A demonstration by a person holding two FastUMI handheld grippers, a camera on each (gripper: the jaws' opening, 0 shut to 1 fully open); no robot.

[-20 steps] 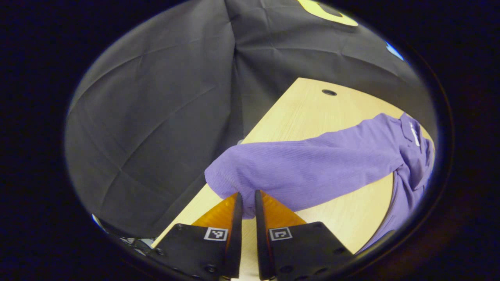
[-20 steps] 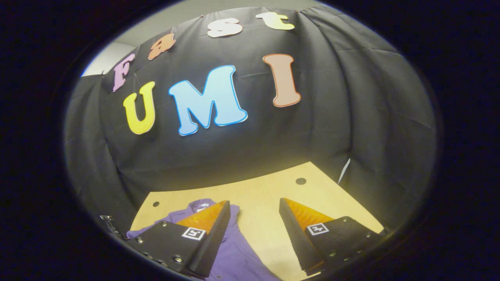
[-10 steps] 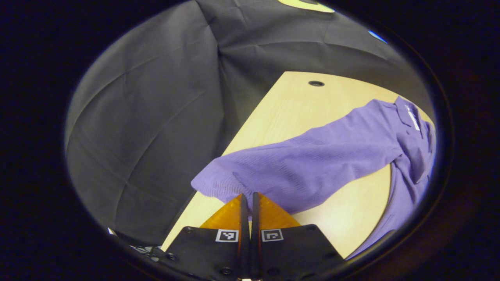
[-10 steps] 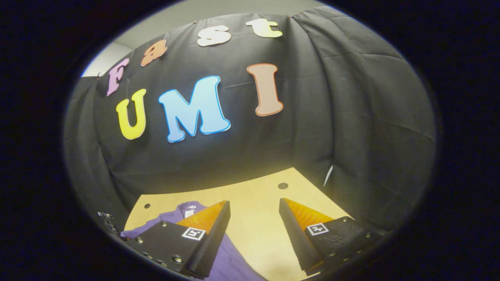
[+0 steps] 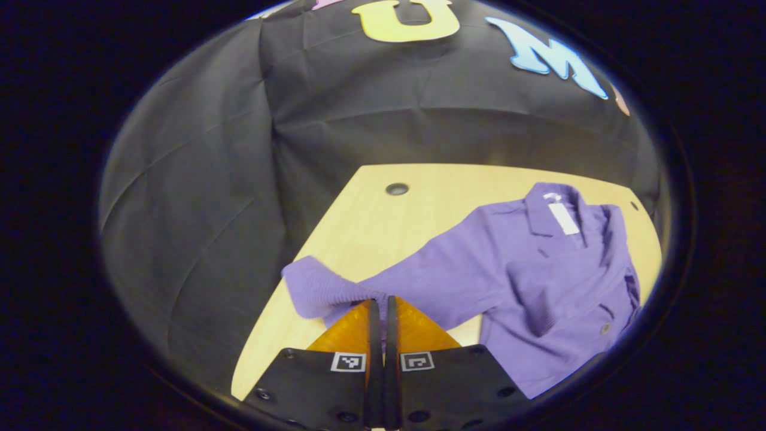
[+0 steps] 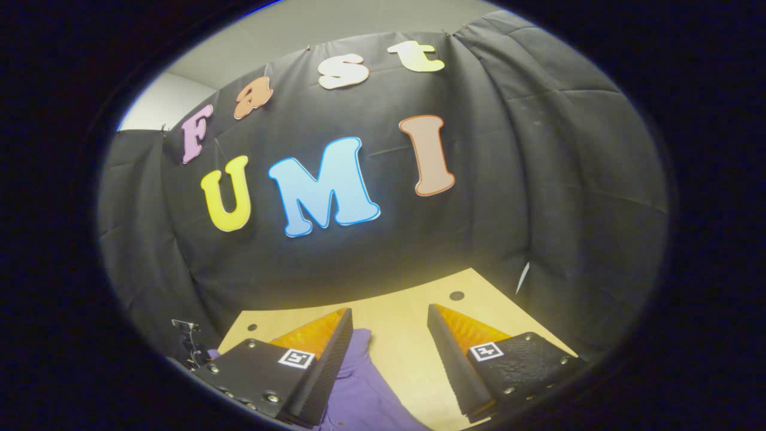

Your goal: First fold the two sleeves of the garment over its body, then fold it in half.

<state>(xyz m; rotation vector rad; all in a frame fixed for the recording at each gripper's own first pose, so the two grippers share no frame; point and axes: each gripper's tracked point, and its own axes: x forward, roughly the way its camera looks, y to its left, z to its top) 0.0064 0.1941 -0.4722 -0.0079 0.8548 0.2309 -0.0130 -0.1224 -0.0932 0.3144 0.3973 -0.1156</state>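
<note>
Left tongs (image 5: 380, 302) pinch the sleeve (image 5: 326, 290), the shirt (image 5: 538, 281) lying toward 2 o'clock on the tabletop (image 5: 371, 221). Right tongs (image 6: 389, 326) gape wide, empty, above the shirt's edge.

**Left gripper pinched shut, right gripper spread**

In the left gripper view, the left gripper (image 5: 380, 305) has its fingers pressed together on the cuff of a purple sleeve (image 5: 323, 290). In the right gripper view, the right gripper (image 6: 389, 320) holds its fingers wide apart, gripping nothing.
</note>
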